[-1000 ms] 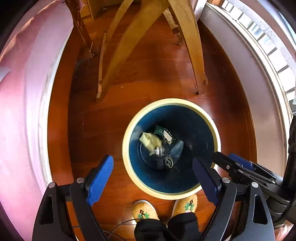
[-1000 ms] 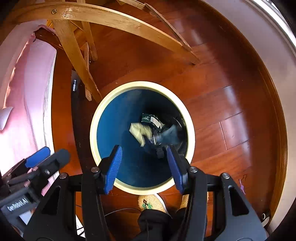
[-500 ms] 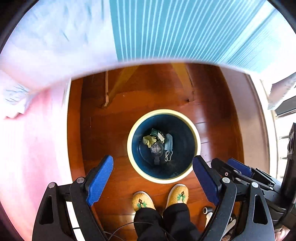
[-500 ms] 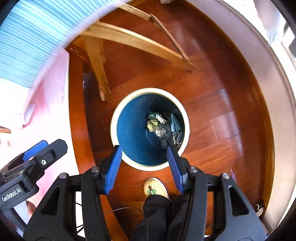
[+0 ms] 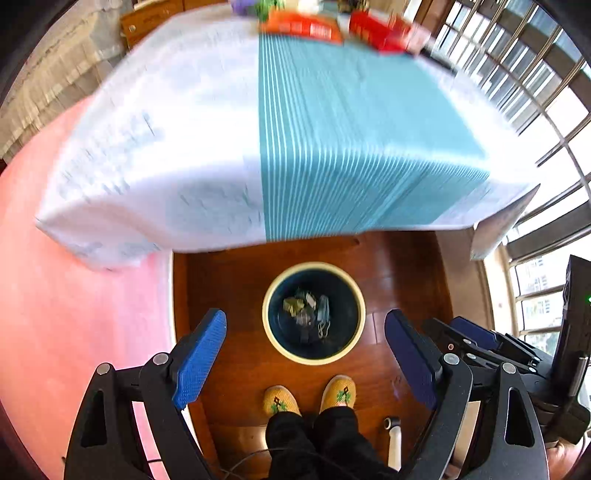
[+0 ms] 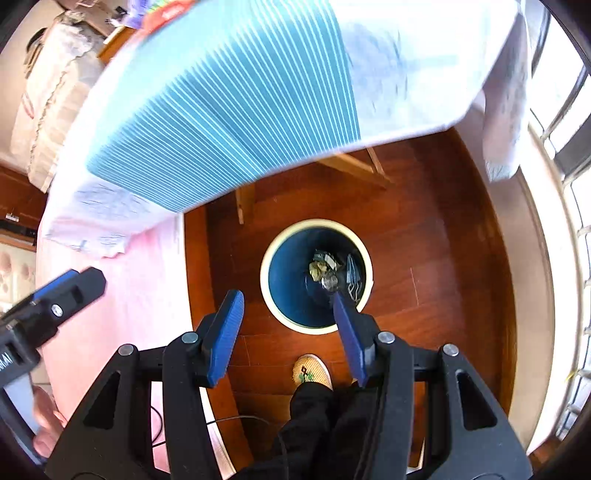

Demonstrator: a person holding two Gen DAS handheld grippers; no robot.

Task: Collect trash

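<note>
Dark wooden floor (image 5: 406, 266) is seen below, with a round bin (image 5: 275, 332) beside the cloth-covered desk (image 5: 332, 129). Crumpled trash (image 5: 306, 308) lies at the bin's bottom. Both the left gripper (image 5: 304, 354) and right gripper (image 6: 286, 321) are held high above it, jaws apart and empty.

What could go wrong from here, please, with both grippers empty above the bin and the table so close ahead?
1. The tablecloth hangs over the table edge; a gripper moving forward could snag it and drag the blurred red packages off.
2. The bin stands just ahead of the person's slippers; a step forward might tip it and spill the trash.
3. The left gripper and right gripper sit close together and might collide.
</note>
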